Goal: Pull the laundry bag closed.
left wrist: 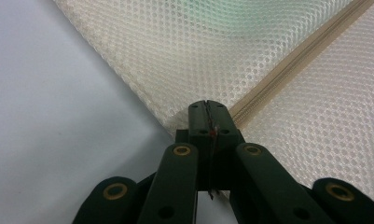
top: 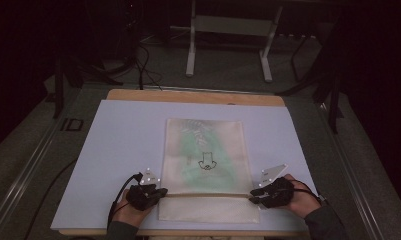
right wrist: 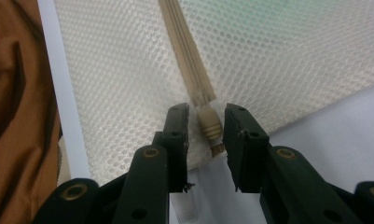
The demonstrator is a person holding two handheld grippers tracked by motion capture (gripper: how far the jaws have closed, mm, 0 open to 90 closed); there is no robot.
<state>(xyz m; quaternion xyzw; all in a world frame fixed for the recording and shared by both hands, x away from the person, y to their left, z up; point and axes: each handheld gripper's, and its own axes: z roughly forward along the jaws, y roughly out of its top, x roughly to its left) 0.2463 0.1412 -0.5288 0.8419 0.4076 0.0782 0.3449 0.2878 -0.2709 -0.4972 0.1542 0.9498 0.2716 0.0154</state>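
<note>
White surface point(top: 123, 150) on a wooden top, dark room behind. Mesh bag point(top: 208, 165) lies flat. Left tongs point(top: 160, 191) clamp its edge; right tongs point(top: 253, 195) narrowly apart around zipper pull point(right wrist: 210, 127).

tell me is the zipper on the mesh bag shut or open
Shut, it seems: the zipper runs as one closed line across the mesh bag, its pull at the bag's right edge.

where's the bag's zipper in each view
high view: zipper crosses the mesh bag low down, between both tools.
left gripper view: diagonal, upper right to centre.
right gripper view: from top centre down to the open tool.
Shared landmark: the cream mesh.
</note>
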